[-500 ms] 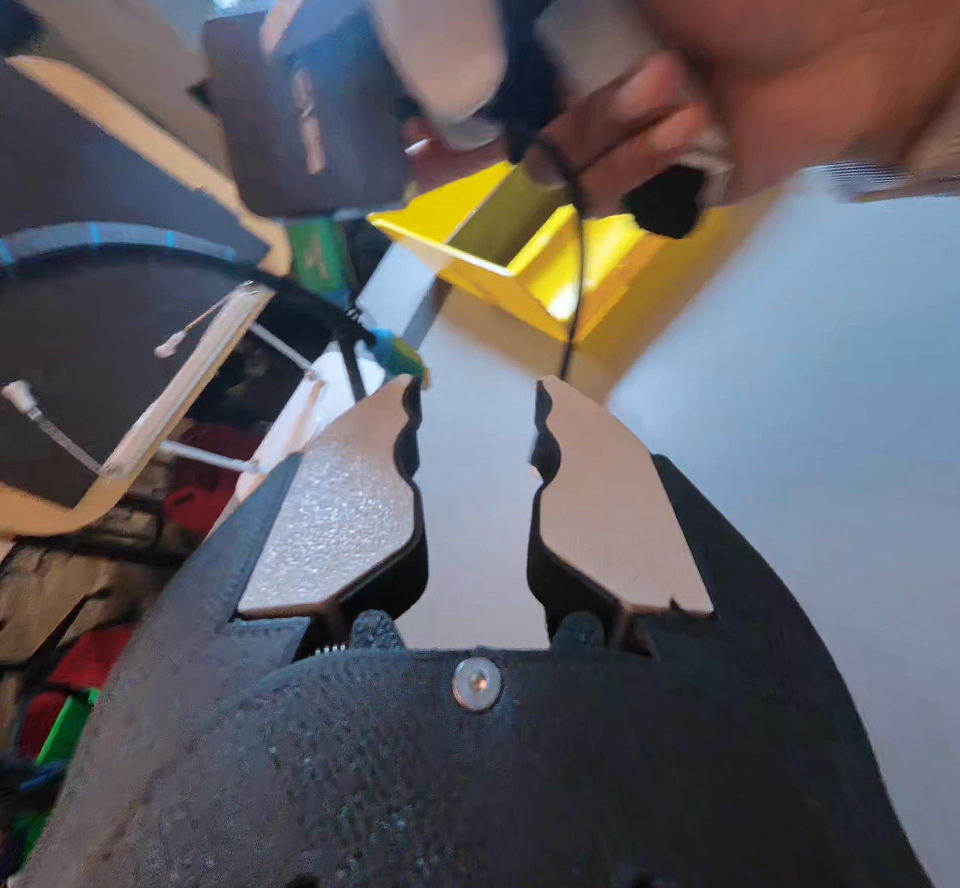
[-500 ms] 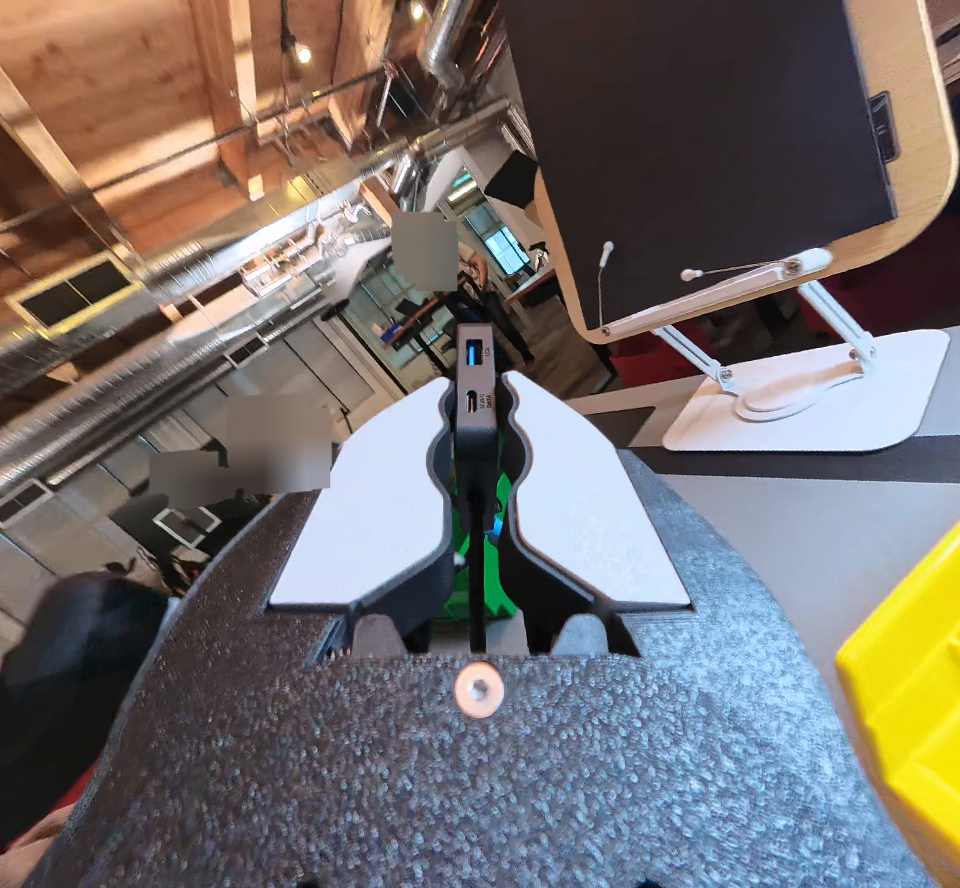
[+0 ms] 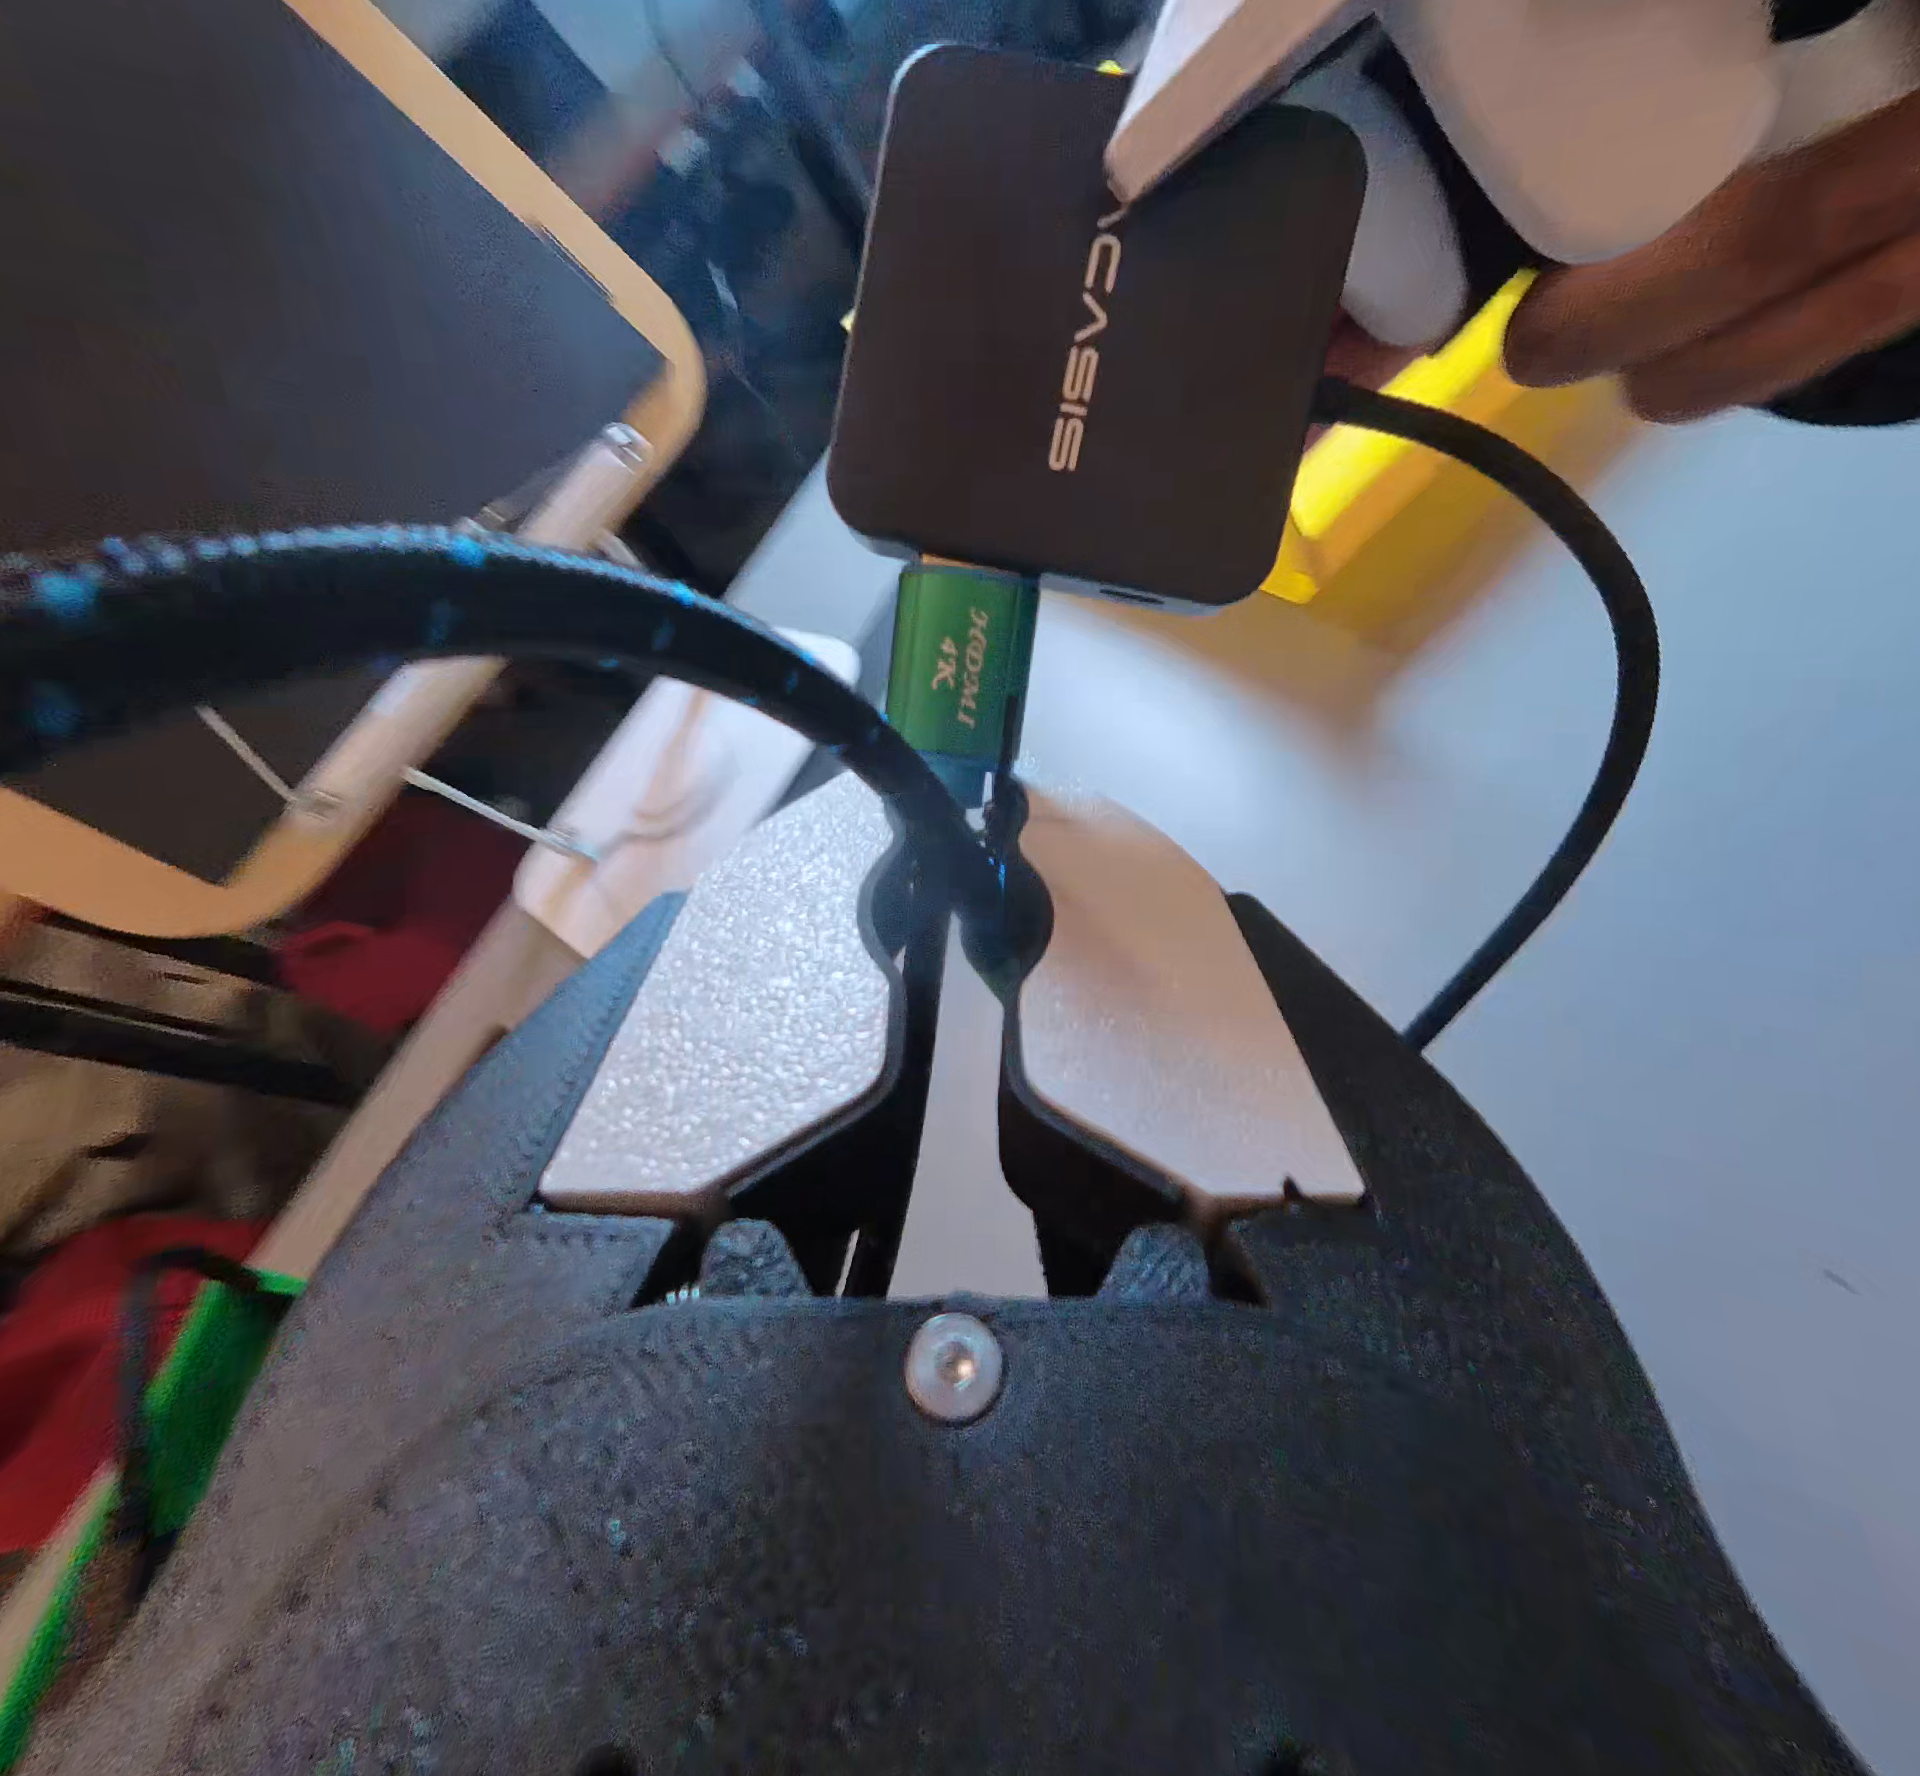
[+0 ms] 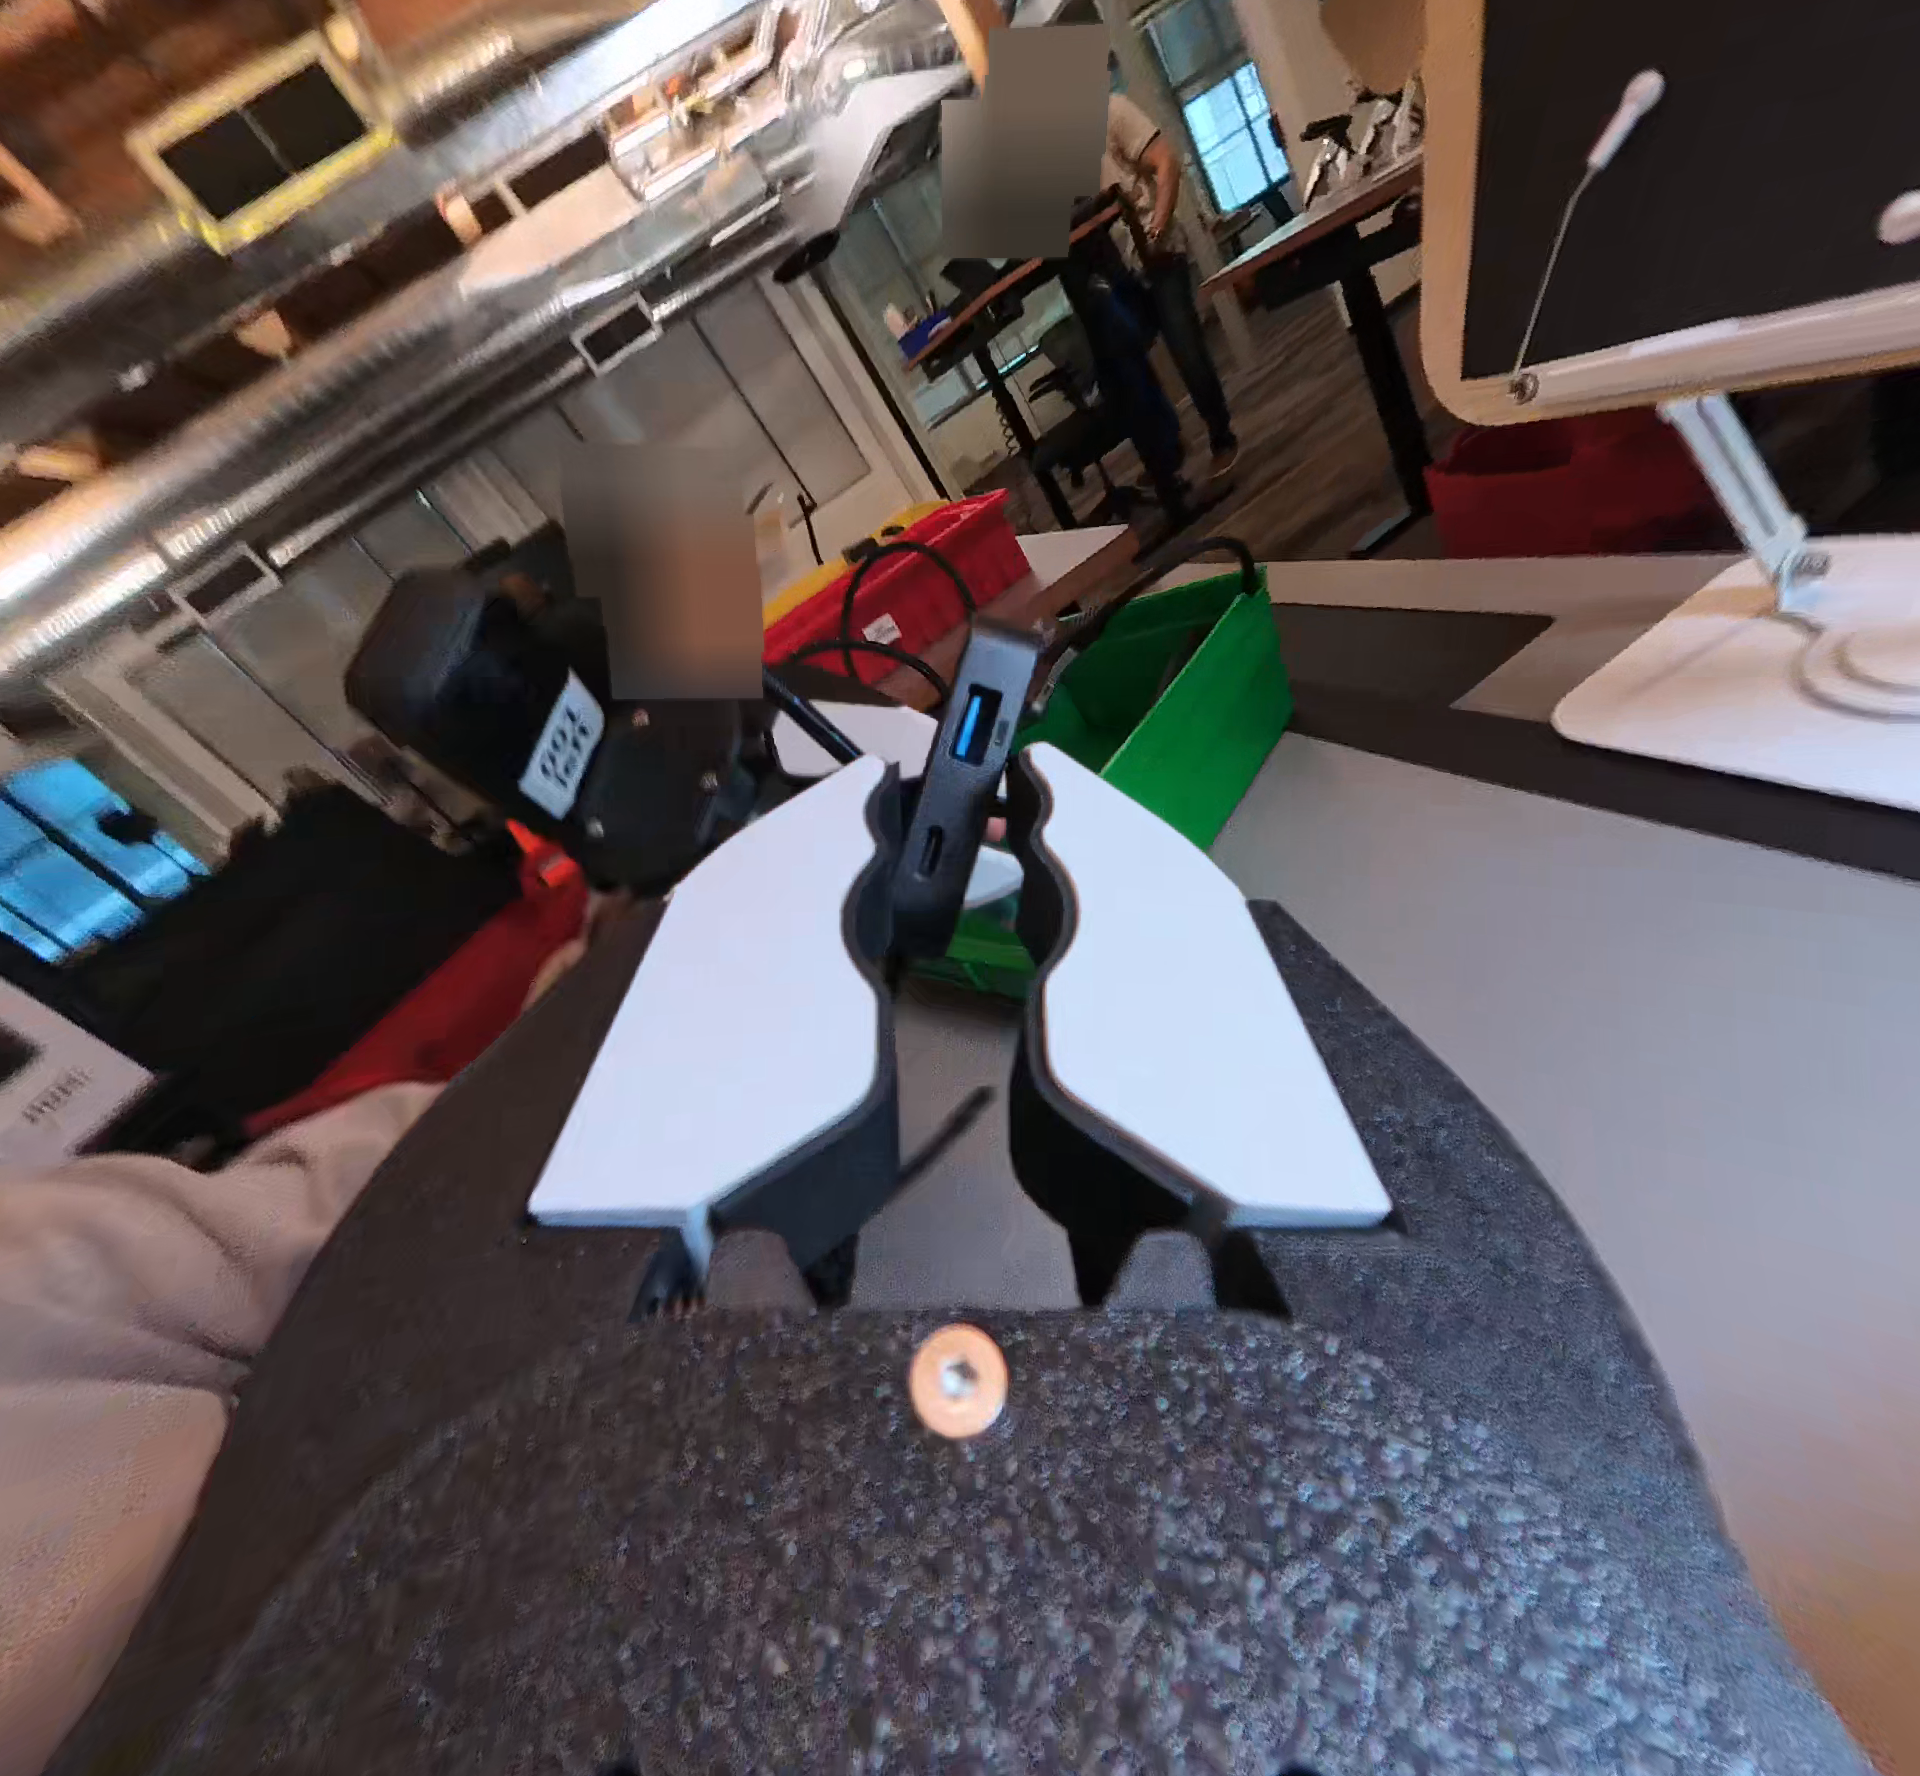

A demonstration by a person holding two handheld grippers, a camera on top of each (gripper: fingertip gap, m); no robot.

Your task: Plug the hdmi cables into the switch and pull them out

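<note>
The switch, a flat dark box, hangs in the air above the bench, pinched at its upper corner between the fingers of the right gripper. In the right wrist view those fingers sit narrow around the box's thin edge, and whether both actually press on it is hard to tell. Below the switch, the green HDMI plug is seated in its lower edge, and the left gripper has its fingers closed to a narrow gap on the braided cable just behind the plug.

The likely trouble lies in that hold. Gripping cable rather than plug body, a pull could strain the cable's neck or let the braid slip through. The right gripper's corner grip is shallow, so a firm tug below the switch may twist the box or drag it free. The switch's own black lead loops beside it and could snag.
</note>
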